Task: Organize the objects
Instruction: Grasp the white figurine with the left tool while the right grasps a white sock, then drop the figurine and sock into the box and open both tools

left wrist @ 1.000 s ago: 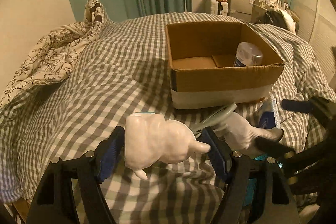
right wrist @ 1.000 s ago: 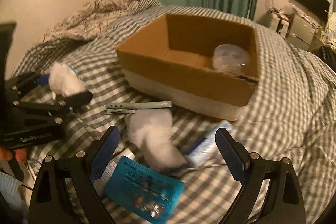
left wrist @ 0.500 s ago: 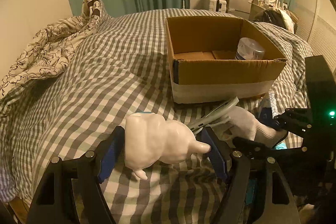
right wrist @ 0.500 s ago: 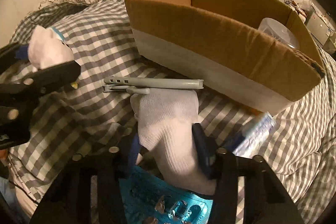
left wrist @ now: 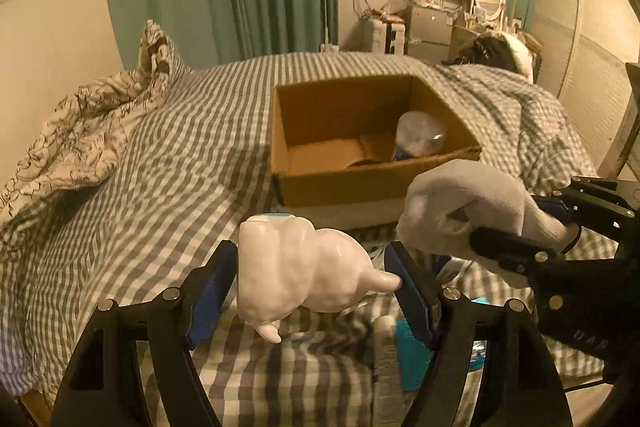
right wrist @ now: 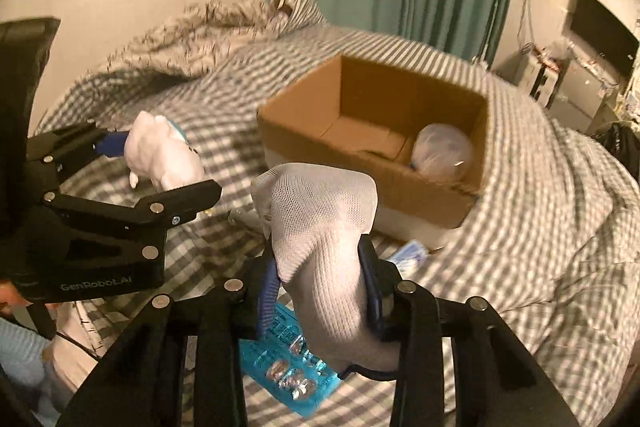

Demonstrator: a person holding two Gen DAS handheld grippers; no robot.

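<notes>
My left gripper [left wrist: 310,281] is shut on a white animal figurine [left wrist: 296,267] and holds it above the checked bed, in front of the open cardboard box [left wrist: 360,183]. The figurine also shows in the right wrist view [right wrist: 160,155]. My right gripper [right wrist: 320,287] is shut on a white sock [right wrist: 320,227] and holds it lifted off the bed, near the box's front right corner; the sock also shows in the left wrist view [left wrist: 464,203]. A clear plastic jar [right wrist: 442,149] lies inside the box [right wrist: 320,131].
A blue blister pack [right wrist: 292,371] and a blue-white tube [right wrist: 410,253] lie on the checked cover [left wrist: 160,187] below the sock. A crumpled floral blanket [left wrist: 80,143] lies at the left. Green curtains, a TV and shelves stand behind the bed.
My right gripper closed on the sock and lifted it off the bed toward the box. My left gripper rose a little with the figurine still in it.
</notes>
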